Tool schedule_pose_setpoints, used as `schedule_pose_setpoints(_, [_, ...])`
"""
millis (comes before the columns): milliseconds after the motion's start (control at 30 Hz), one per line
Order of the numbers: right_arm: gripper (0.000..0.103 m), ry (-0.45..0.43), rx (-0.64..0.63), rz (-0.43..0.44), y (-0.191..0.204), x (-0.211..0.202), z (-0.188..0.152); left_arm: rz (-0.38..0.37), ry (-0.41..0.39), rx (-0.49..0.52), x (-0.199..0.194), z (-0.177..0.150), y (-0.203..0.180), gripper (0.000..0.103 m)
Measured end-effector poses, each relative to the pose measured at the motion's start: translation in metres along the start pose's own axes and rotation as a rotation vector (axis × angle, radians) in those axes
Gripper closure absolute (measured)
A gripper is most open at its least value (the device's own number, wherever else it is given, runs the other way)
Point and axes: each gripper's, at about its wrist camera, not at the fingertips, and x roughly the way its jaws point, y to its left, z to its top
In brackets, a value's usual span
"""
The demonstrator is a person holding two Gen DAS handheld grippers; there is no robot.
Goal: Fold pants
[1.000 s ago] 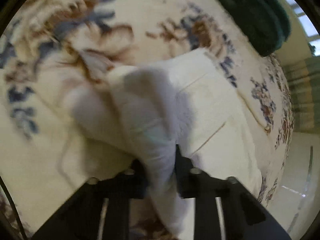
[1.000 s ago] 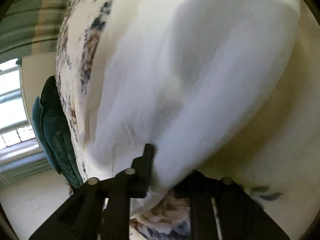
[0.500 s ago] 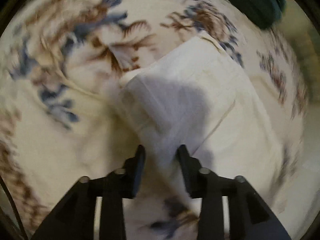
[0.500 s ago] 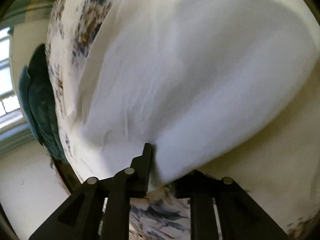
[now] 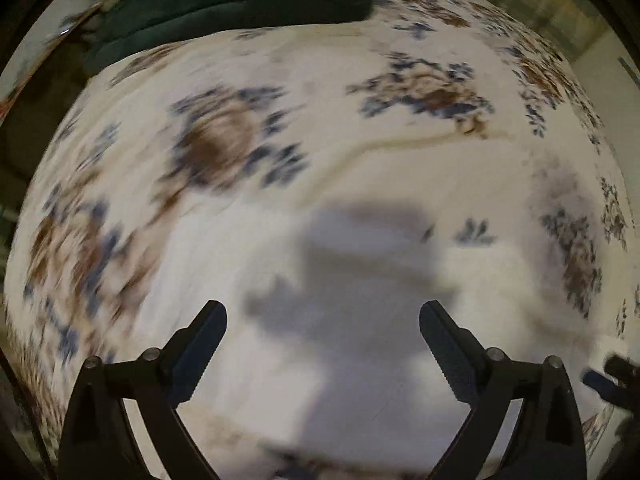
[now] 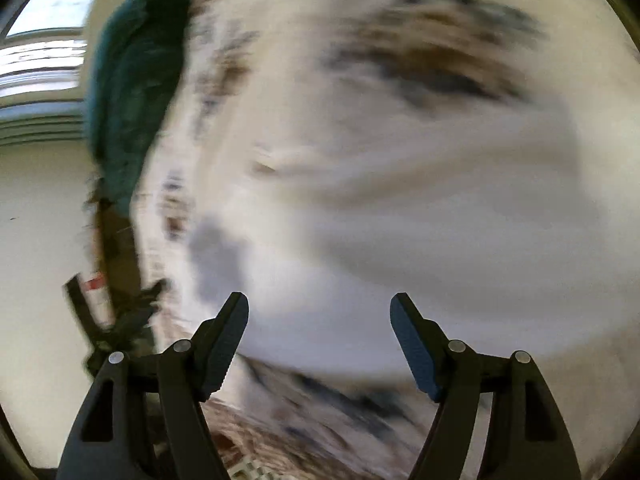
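The white pants (image 5: pixel 320 340) lie folded on a floral bedspread (image 5: pixel 240 120), blurred by motion. My left gripper (image 5: pixel 322 312) is open and empty just above them, its shadow falling on the cloth. In the right wrist view the pants (image 6: pixel 400 248) lie flat ahead of my right gripper (image 6: pixel 320 304), which is open and empty. The right gripper's tip shows at the left wrist view's right edge (image 5: pixel 612 376), and the left gripper shows blurred at the right wrist view's left side (image 6: pixel 116 320).
A dark green folded blanket (image 5: pixel 240 4) lies at the far end of the bed, also in the right wrist view (image 6: pixel 132 92). A window (image 6: pixel 40 48) and pale floor (image 6: pixel 40 260) lie beyond the bed's edge.
Both grippers have opened and let go of the white pants, which now lie flat on the bedspread. Both grippers have pulled back and swung, so the views are blurred.
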Motion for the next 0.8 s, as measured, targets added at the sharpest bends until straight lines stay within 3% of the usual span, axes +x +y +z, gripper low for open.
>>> schedule_pose_setpoints(67, [0.027, 0.07, -0.02, 0.1, 0.026, 0.04, 0.051, -0.052, 0.037, 0.014, 0.021, 0.027, -0.018, 0.004])
schedule_pose_setpoints(167, [0.027, 0.182, -0.046, 0.139, 0.048, 0.101, 0.108, -0.014, 0.066, 0.062, 0.043, 0.048, -0.036, 0.004])
schedule_pose_setpoints(267, [0.028, 0.329, -0.09, 0.041, 0.052, 0.156, 0.134, 0.01, 0.109, 0.095, 0.059, 0.053, -0.047, 0.004])
schedule_pose_setpoints(333, [0.035, 0.413, -0.101, 0.025, 0.053, 0.176, 0.132, -0.015, 0.148, 0.064, 0.065, 0.049, -0.043, 0.004])
schedule_pose_setpoints(367, [0.053, 0.436, -0.138, 0.045, 0.058, 0.18, 0.127, -0.048, 0.176, 0.034, 0.068, 0.048, -0.04, 0.004])
schedule_pose_setpoints(400, [0.074, 0.433, -0.181, 0.039, 0.063, 0.18, 0.122, -0.087, 0.213, -0.013, 0.072, 0.046, -0.034, 0.004])
schedule_pose_setpoints(467, [0.085, 0.393, -0.25, -0.013, 0.073, 0.176, 0.114, -0.173, 0.302, -0.154, 0.083, 0.039, -0.015, 0.004])
schedule_pose_setpoints(633, [0.091, 0.283, -0.324, 0.081, 0.08, 0.141, 0.092, -0.392, 0.459, -0.534, 0.1, 0.013, 0.033, 0.004])
schedule_pose_setpoints(700, [0.092, 0.264, -0.366, 0.109, 0.08, 0.129, 0.076, -0.429, 0.505, -0.663, 0.112, 0.004, 0.048, 0.004])
schedule_pose_setpoints(800, [0.092, 0.257, -0.436, 0.109, 0.081, 0.114, 0.051, -0.447, 0.528, -0.775, 0.128, -0.004, 0.058, 0.004])
